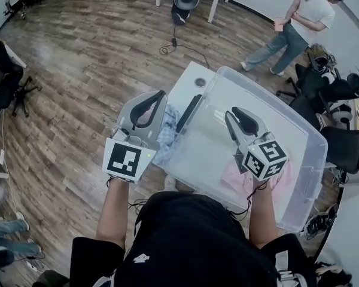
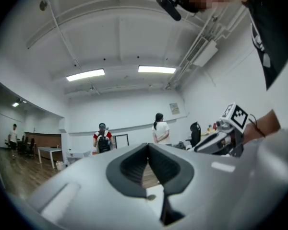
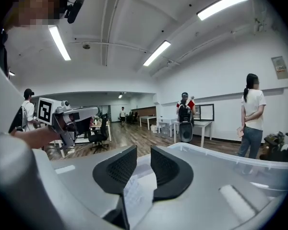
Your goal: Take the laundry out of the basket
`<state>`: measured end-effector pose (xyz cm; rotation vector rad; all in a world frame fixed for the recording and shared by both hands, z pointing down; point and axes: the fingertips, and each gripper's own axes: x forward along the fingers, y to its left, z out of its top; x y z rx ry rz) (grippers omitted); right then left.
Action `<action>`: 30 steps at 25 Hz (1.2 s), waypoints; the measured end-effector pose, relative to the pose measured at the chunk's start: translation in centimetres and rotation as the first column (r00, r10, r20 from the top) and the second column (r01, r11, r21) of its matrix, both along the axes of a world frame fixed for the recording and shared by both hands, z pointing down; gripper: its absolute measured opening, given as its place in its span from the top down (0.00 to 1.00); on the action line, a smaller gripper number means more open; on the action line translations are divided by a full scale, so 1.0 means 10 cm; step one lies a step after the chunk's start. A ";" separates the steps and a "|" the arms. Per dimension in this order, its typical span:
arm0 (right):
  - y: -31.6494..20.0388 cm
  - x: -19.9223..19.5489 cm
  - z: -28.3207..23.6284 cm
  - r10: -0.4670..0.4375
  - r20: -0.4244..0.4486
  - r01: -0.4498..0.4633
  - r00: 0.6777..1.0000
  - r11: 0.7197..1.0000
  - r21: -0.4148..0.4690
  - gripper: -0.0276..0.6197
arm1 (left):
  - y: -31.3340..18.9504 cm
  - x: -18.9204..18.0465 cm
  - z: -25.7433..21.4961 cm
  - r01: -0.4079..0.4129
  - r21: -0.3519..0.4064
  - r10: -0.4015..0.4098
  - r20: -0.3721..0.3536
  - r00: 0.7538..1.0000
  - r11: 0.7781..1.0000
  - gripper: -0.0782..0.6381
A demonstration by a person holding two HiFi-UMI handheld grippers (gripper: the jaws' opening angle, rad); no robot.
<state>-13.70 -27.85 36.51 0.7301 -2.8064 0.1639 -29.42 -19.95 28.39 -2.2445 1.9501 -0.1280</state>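
The basket (image 1: 258, 86) is a clear plastic bin on a small white table (image 1: 188, 81); its rim (image 3: 216, 152) also shows in the right gripper view. Pink laundry (image 1: 282, 183) lies in the near end of the basket. A blue-and-white cloth (image 1: 167, 134) lies on the table just left of it. My left gripper (image 1: 157, 96) (image 2: 148, 147) is held high over that cloth, pointing level, jaws shut on nothing. My right gripper (image 1: 233, 113) (image 3: 144, 153) hovers above the basket, its pads a narrow gap apart with nothing between them.
A black bar-shaped object (image 1: 188, 113) lies on the table beside the basket. A person (image 1: 299, 23) stands at the far right, and another with a backpack (image 2: 102, 139) farther off. Office chairs (image 1: 341, 94) crowd the right side. A cable (image 1: 167, 46) lies on the wooden floor.
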 end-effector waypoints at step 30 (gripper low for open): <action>-0.06 3.74 1.44 0.558 -0.402 -0.672 0.726 0.702 -0.238 0.62 | -0.87 4.22 2.40 -0.809 -0.509 0.916 -0.093 0.391 0.293 0.70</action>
